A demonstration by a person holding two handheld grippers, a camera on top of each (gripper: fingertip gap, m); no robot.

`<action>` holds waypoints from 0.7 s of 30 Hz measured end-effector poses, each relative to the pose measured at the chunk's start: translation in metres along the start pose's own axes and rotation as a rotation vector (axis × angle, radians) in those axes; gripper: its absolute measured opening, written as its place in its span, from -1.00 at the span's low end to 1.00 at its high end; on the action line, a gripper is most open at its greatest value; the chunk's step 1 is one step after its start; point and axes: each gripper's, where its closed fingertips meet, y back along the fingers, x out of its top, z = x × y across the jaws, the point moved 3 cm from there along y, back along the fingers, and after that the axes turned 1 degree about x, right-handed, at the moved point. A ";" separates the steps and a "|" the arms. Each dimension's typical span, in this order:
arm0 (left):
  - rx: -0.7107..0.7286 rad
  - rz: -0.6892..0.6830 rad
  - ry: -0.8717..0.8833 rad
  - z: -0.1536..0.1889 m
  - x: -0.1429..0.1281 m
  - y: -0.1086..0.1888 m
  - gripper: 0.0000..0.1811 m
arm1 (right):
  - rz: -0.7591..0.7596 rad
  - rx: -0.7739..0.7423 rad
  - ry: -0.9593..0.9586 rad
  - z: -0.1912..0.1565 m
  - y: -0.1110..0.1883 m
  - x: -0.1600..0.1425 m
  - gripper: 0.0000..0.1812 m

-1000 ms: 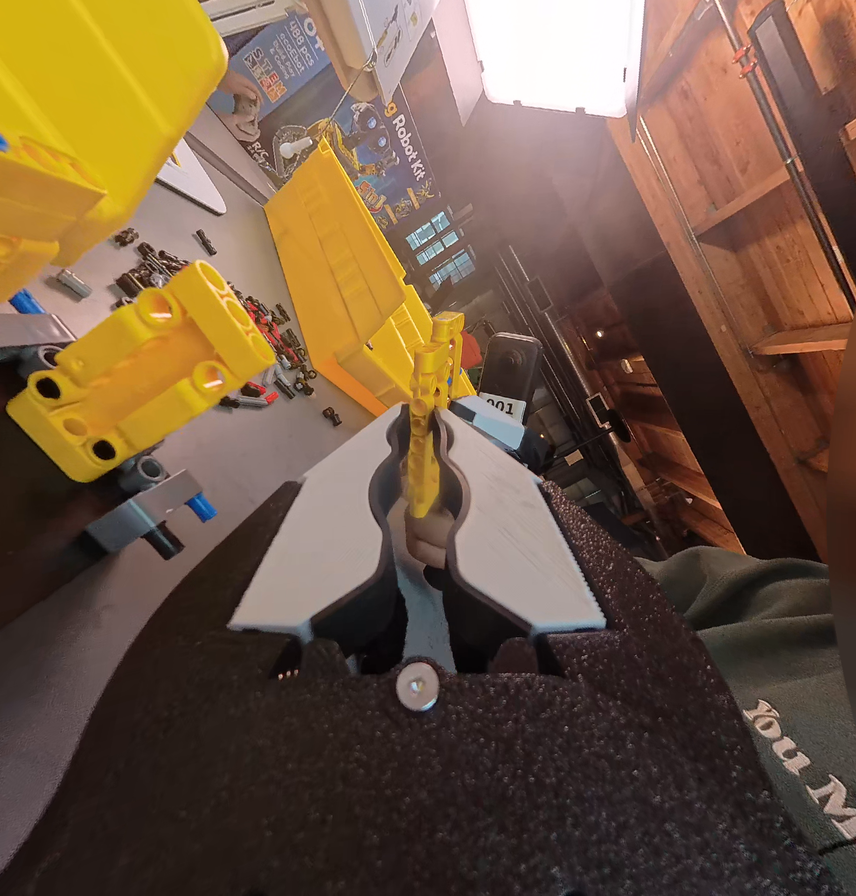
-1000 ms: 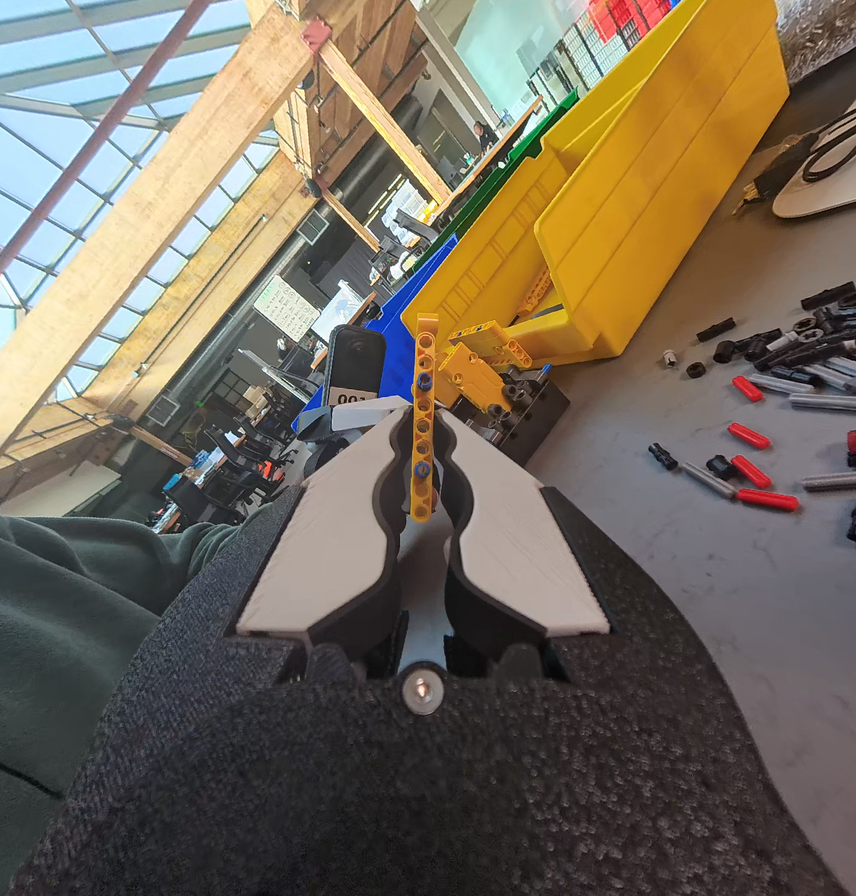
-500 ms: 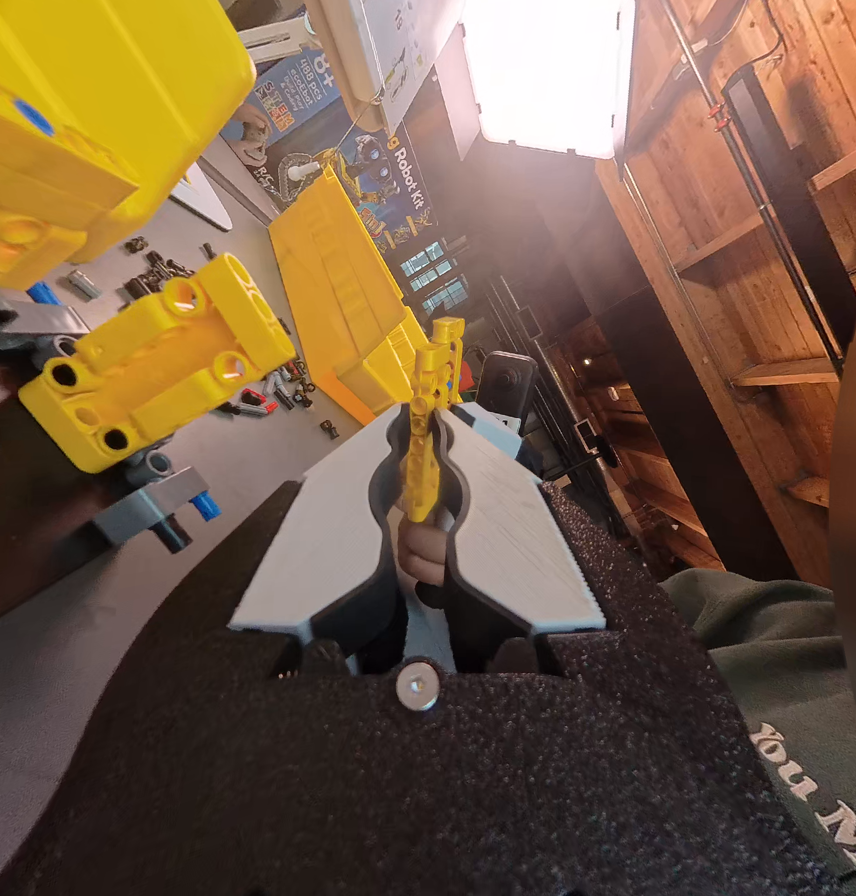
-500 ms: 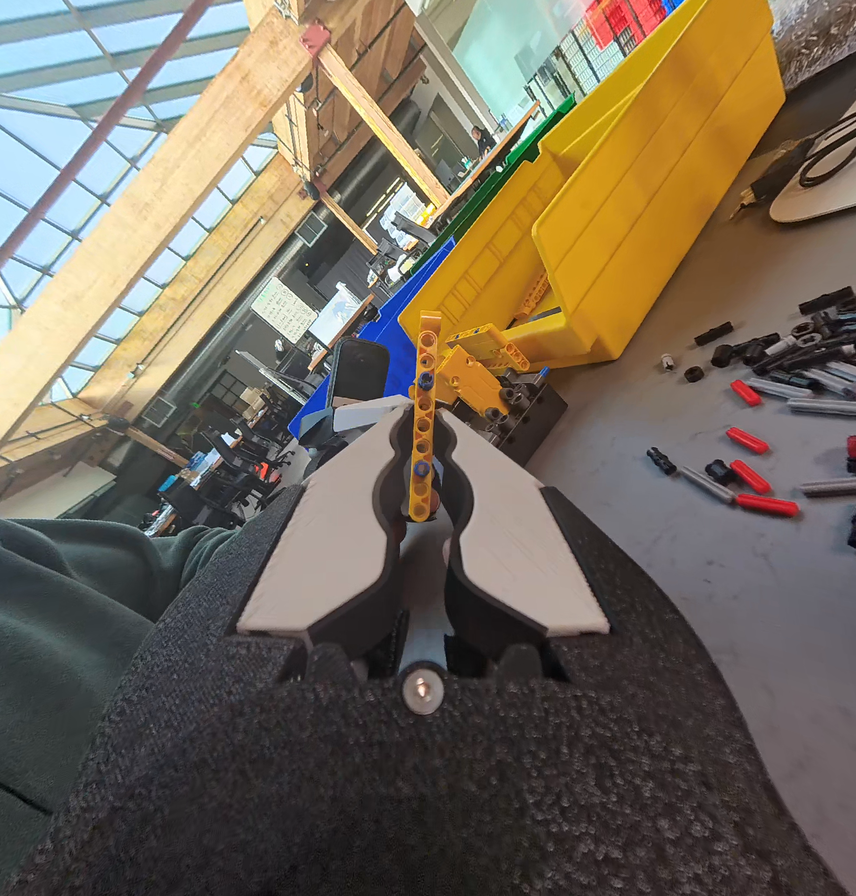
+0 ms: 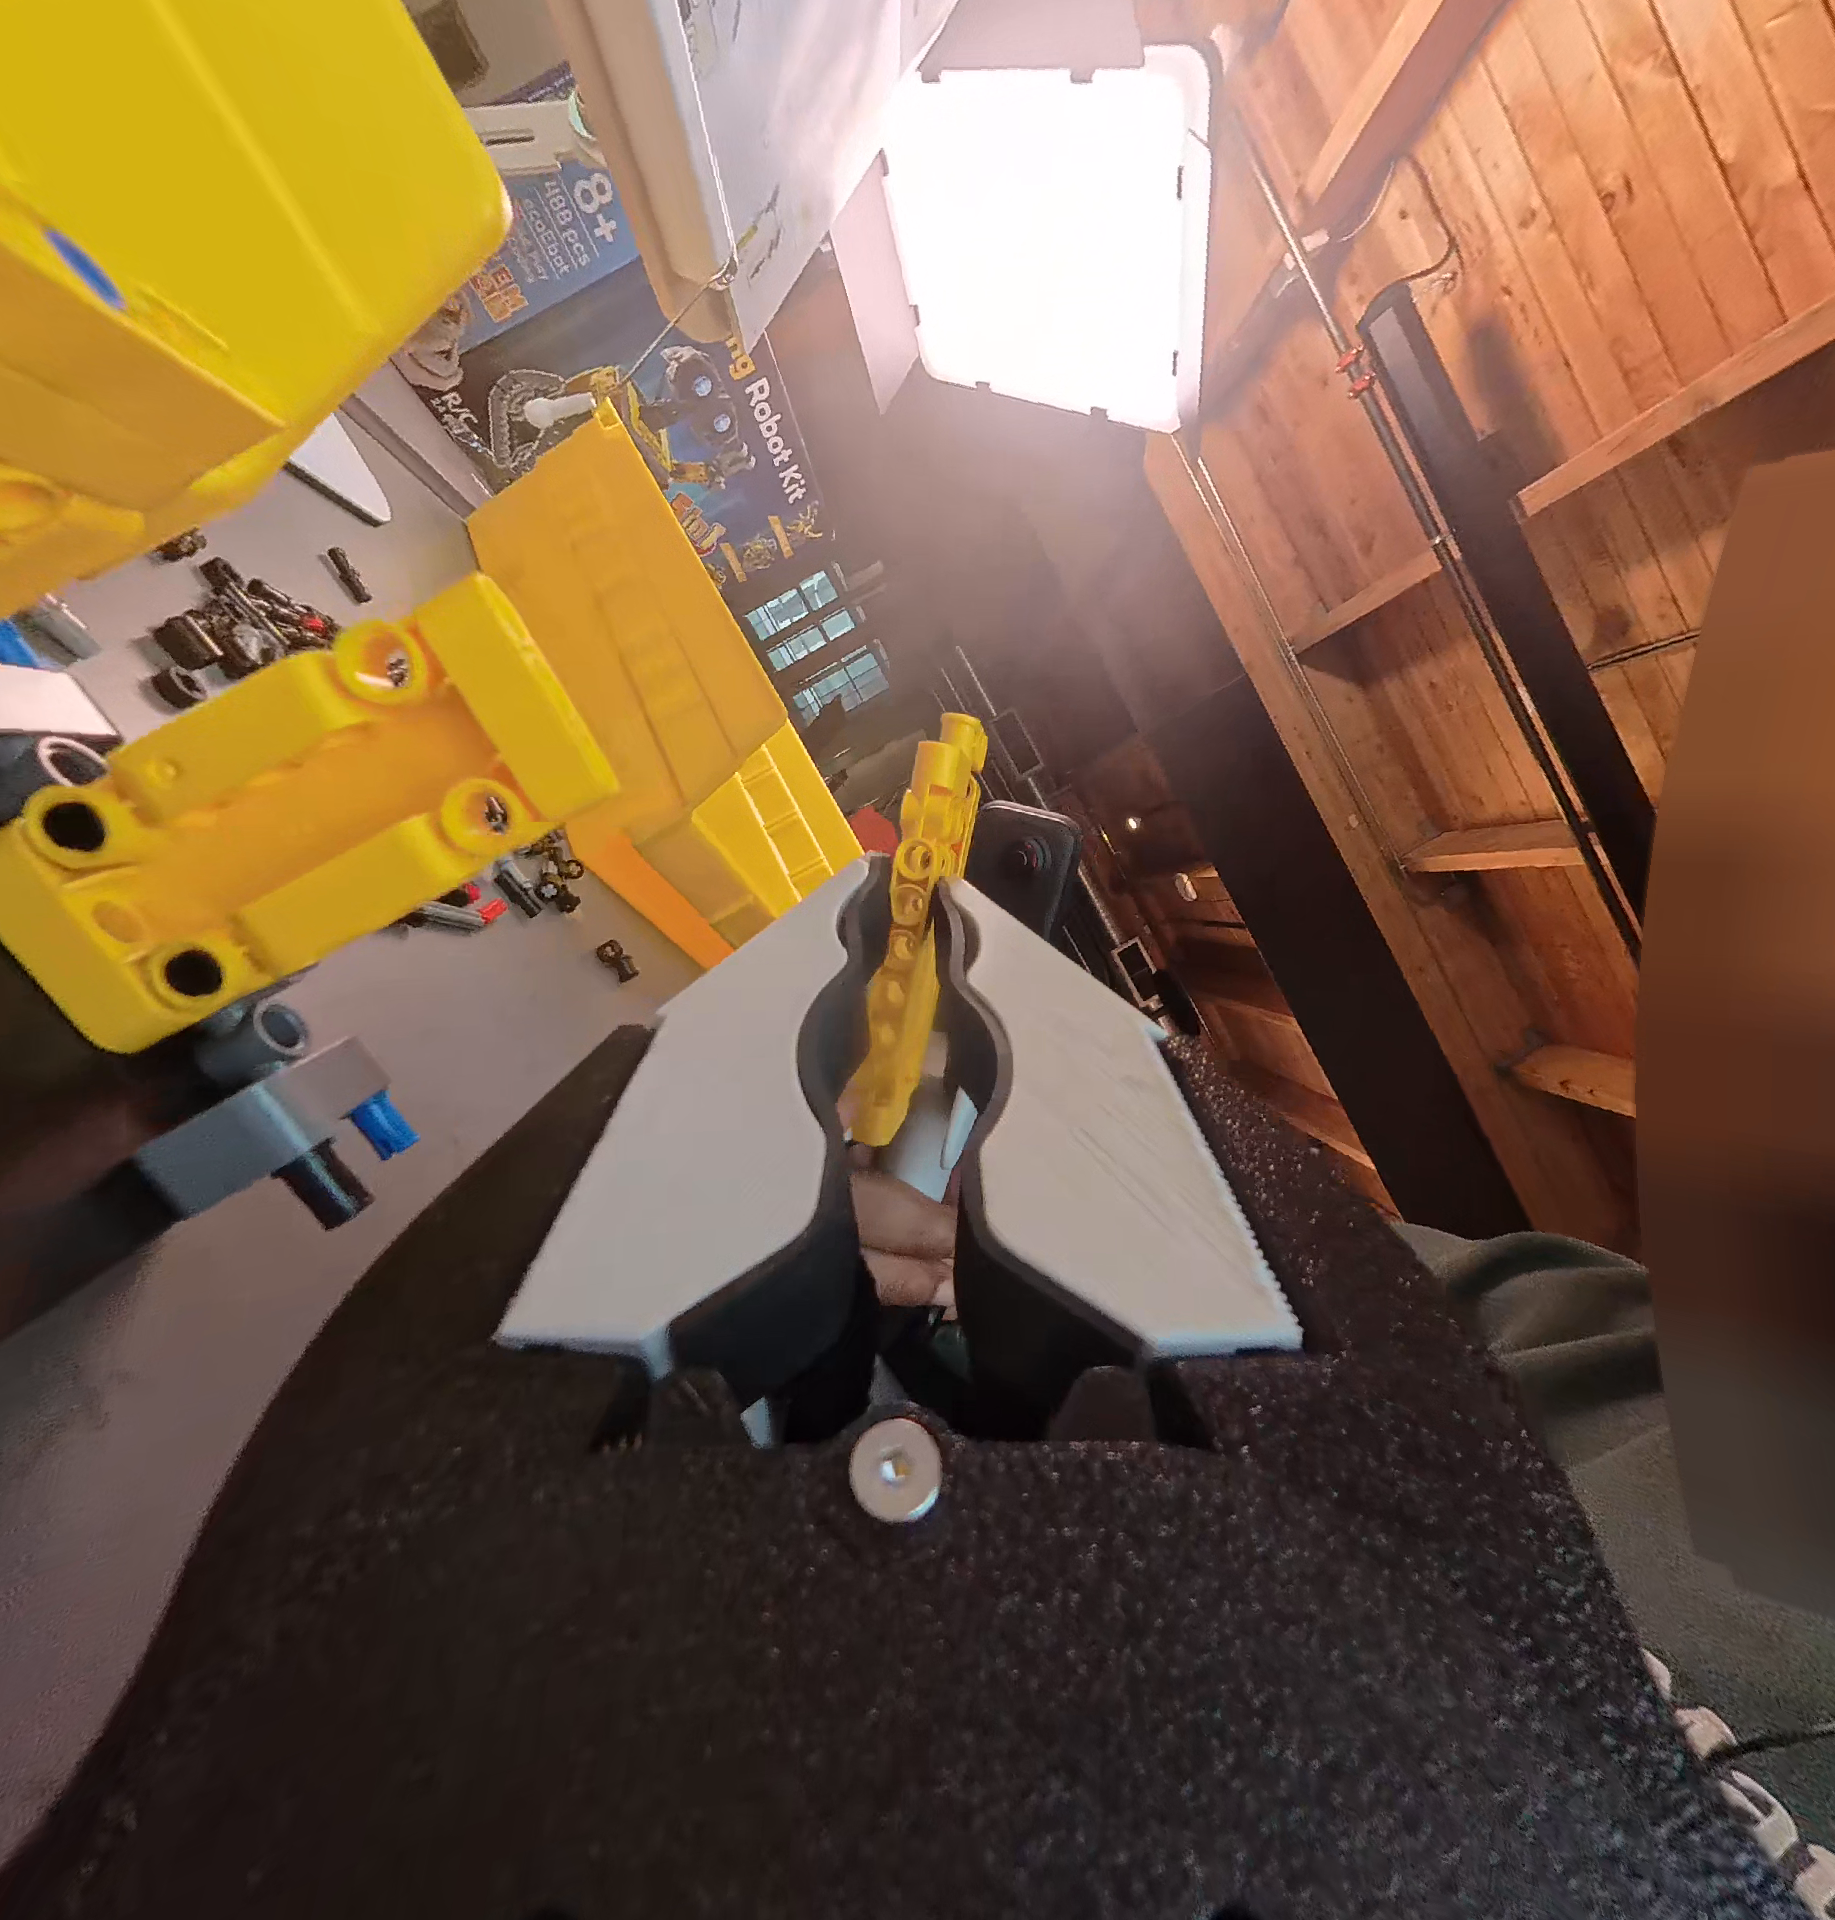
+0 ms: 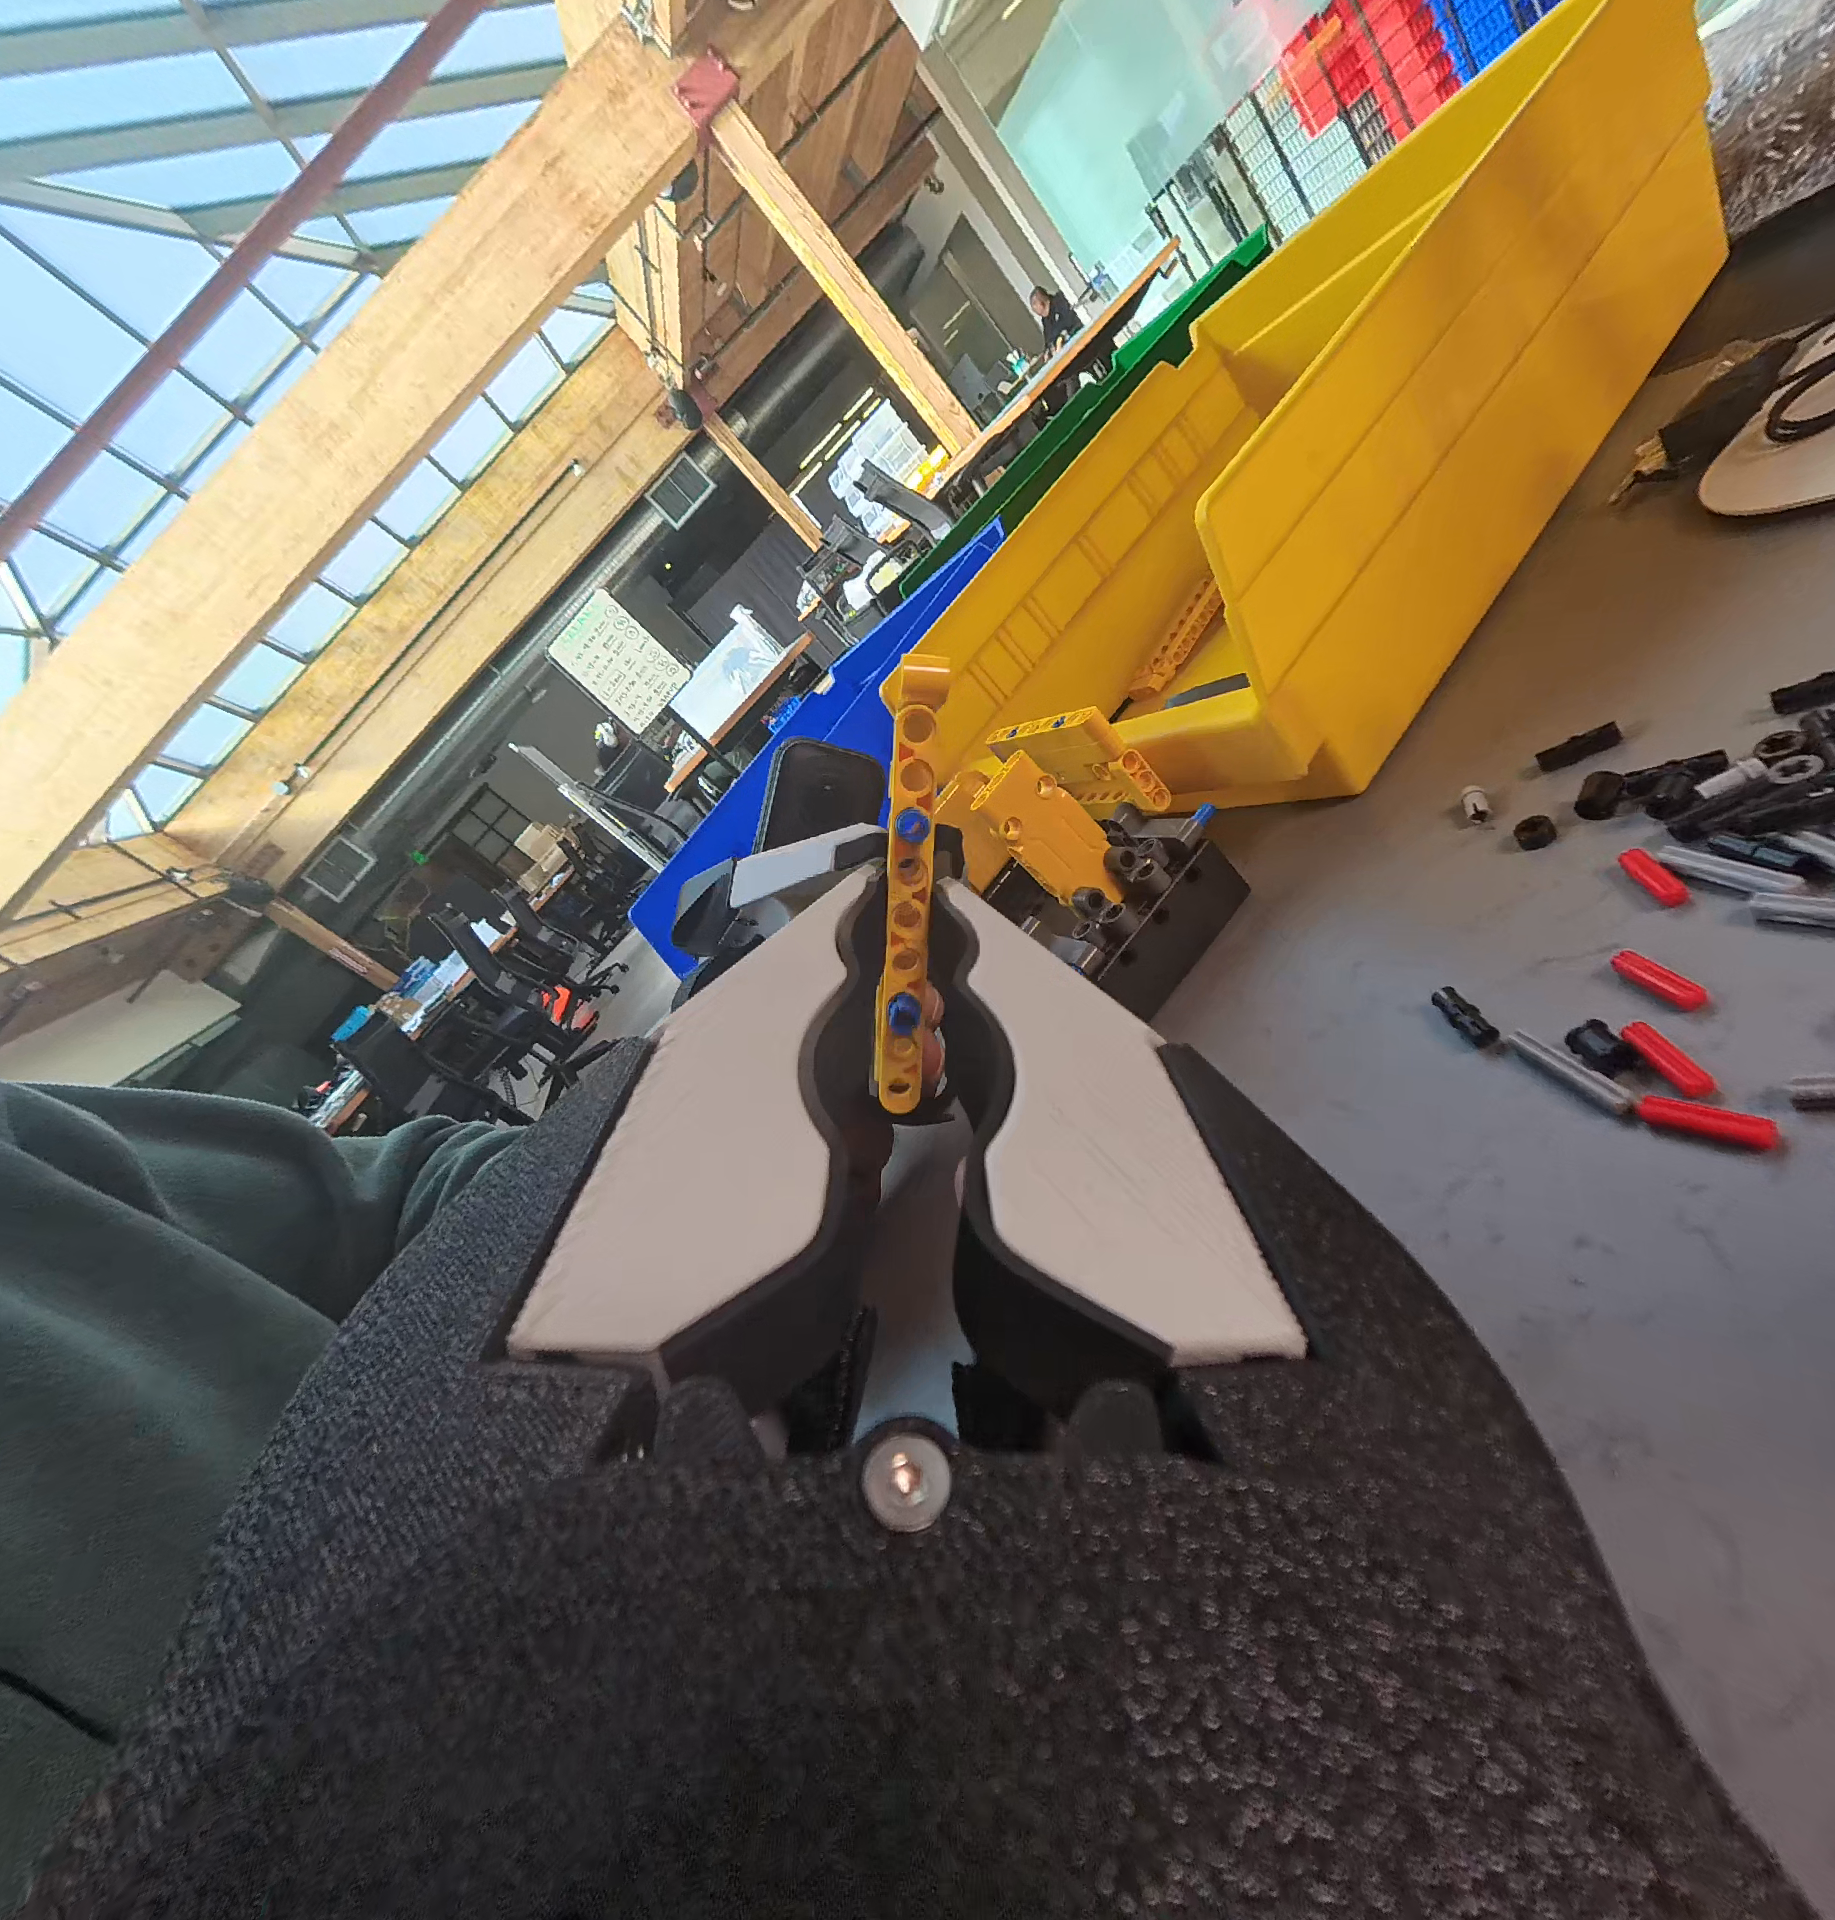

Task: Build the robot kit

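My left gripper (image 5: 918, 888) is shut on a short yellow holed beam (image 5: 902, 997) that sticks up past the fingertips. My right gripper (image 6: 911, 894) is shut on a long yellow-orange holed beam (image 6: 908, 935) with two blue pins in it. The two grippers face each other closely. The right gripper's camera body (image 5: 1027, 862) shows just behind the left beam, and the left gripper (image 6: 788, 873) shows just behind the right beam. I cannot tell whether the two beams touch. A hand shows through the gap behind each pair of fingers.
A yellow brick assembly (image 5: 269, 821) on a black base (image 6: 1173, 914) stands on the grey table (image 6: 1515, 1299), close to the left gripper. Yellow bins (image 6: 1432, 468), with blue and green ones, line the back. Loose red, grey and black pins (image 6: 1661, 1039) lie scattered on the right. Both grippers' tips are close together, under 4 cm apart.
The two grippers have drawn a little closer together. The left beam now leans slightly more to the right. Both grips are unchanged.
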 end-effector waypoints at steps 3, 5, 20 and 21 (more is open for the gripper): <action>0.006 -0.021 -0.039 0.001 -0.002 0.000 -0.93 | -0.019 0.033 -0.034 -0.001 0.002 -0.001 -0.94; 0.010 -0.023 -0.062 0.003 -0.001 -0.001 -0.94 | -0.028 0.049 -0.060 -0.003 0.002 -0.006 -0.94; -0.030 -0.079 -0.124 0.012 -0.004 0.000 -0.93 | -0.050 0.112 -0.068 -0.011 0.004 -0.005 -0.94; -0.037 -0.116 -0.129 0.012 -0.006 0.001 -0.93 | -0.066 0.110 -0.042 -0.012 0.005 -0.006 -0.94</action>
